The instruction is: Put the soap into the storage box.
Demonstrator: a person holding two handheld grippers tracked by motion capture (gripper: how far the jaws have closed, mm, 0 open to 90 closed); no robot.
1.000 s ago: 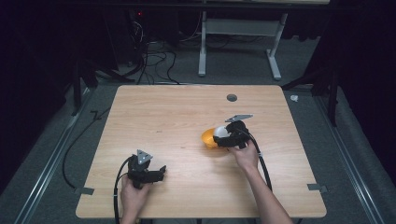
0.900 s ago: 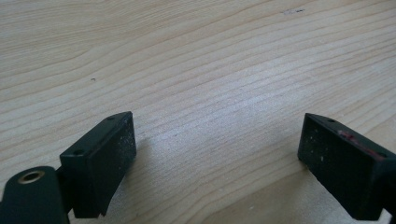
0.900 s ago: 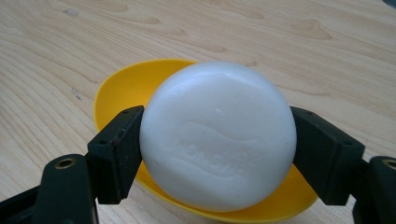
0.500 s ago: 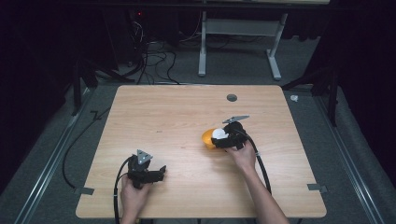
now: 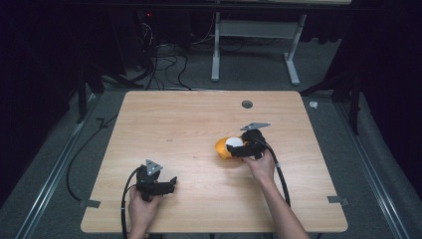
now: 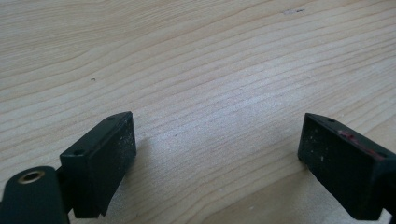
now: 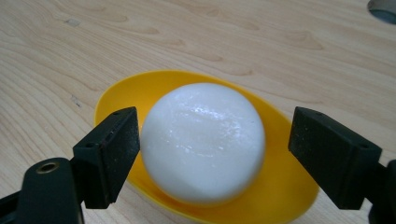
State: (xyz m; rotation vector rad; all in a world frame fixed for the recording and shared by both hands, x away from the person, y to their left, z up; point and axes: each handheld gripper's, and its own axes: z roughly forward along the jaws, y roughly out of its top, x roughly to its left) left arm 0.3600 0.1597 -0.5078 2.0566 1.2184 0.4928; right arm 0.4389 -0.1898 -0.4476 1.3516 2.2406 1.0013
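Jaws of the right gripper [image 7: 212, 154] apart, straddling a white ball [image 7: 203, 140] that sits in a shallow yellow dish [image 7: 280, 186]; left jaw face just beside the ball, right jaw face clearly off it, nothing clamped. Probably lining up a grasp on the ball. Best done by centring first, so both faces meet the widest part together, then closing gently and level; an off-centre squeeze on something this round could squirt it out or tip the dish. Ball glossy, smooth, slightly flattened on top, faintly dimpled; whether soft or hard, cannot tell. Dish thin-walled, plastic-looking, oval from this angle. Seen from the high view, dish [image 5: 220, 147] and ball [image 5: 233, 143] right of centre on the pale, wood-grained desk [image 5: 189, 119], right gripper [image 5: 239, 148] over them.

Jaws of the left gripper [image 6: 217, 158] also wide apart, over bare matte grain, near the desk's front edge [image 5: 171, 183], well apart from the dish.
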